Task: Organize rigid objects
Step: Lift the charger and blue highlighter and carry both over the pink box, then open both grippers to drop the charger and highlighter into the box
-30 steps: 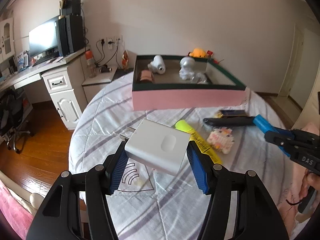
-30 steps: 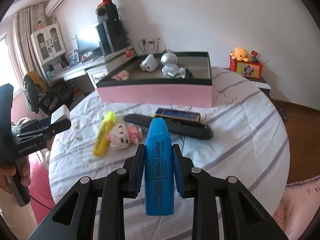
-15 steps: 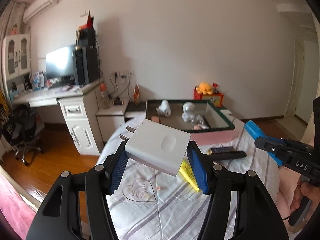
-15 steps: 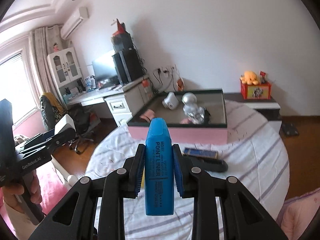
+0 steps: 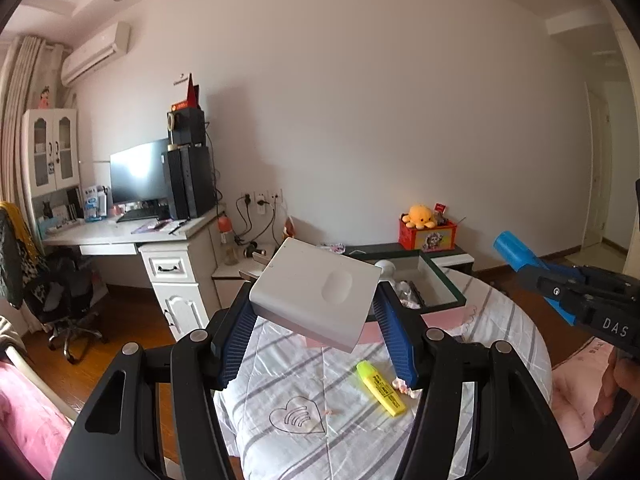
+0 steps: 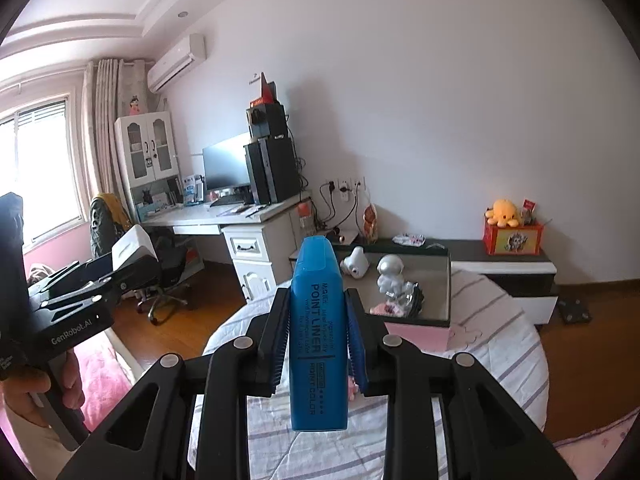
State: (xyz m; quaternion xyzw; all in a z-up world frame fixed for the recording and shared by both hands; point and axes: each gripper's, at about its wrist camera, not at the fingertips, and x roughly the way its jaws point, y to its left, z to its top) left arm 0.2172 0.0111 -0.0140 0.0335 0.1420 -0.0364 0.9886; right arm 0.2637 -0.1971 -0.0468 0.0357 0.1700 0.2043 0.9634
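My left gripper [image 5: 316,312] is shut on a white plug adapter [image 5: 316,298], held high above the round table [image 5: 288,364]. My right gripper [image 6: 318,328] is shut on a blue highlighter [image 6: 318,332] that stands upright between its pads. Each gripper shows in the other's view: the right gripper [image 5: 532,268] at the right edge, the left gripper [image 6: 120,264] at the left edge. Behind both lies the pink box [image 6: 416,334] with a dark rim, holding a silver astronaut figure [image 6: 390,276] and a white toy [image 6: 356,262]. A yellow highlighter [image 5: 380,388] lies on the cloth.
A small pink-and-white toy [image 5: 402,384] lies beside the yellow highlighter. A white desk [image 5: 160,240] with a monitor stands at the left, an office chair [image 5: 60,300] beside it. A low cabinet [image 6: 512,268] carries a red box with an orange plush [image 6: 504,212].
Both grippers have risen well above the table and tilted up, each keeping its object. The table and box now look lower and farther, with more of the wall and ceiling in view.
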